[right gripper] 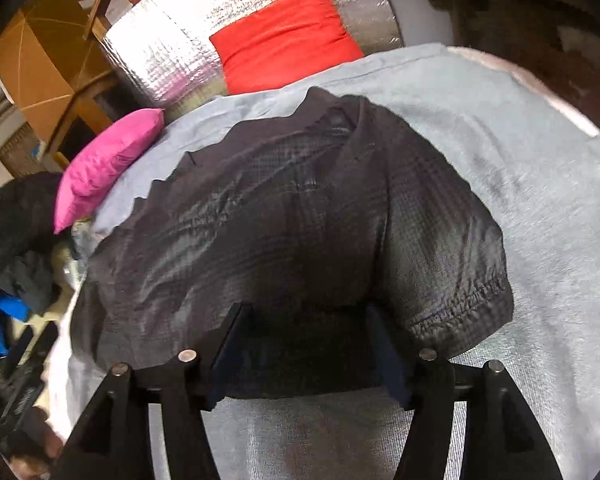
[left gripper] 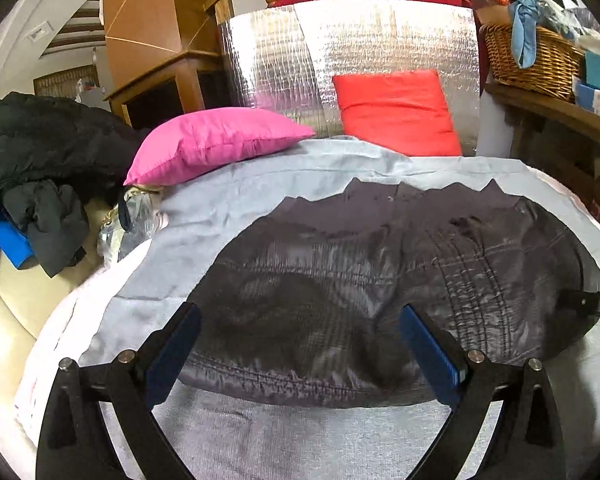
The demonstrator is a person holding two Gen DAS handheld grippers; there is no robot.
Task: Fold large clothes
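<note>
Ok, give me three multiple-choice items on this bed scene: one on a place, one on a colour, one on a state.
1. Where does the dark jacket lie?
A. in the basket
B. on the grey blanket
C. on the floor

2. What colour is the pillow lying at the blanket's left?
A. pink
B. green
C. yellow

3. How is the left gripper?
A. shut on the jacket
B. shut on a pillow
C. open

Answers:
1. B, grey cloth shows all round the jacket.
2. A, it is bright pink.
3. C, its fingers stand wide apart over the jacket's hem.
</note>
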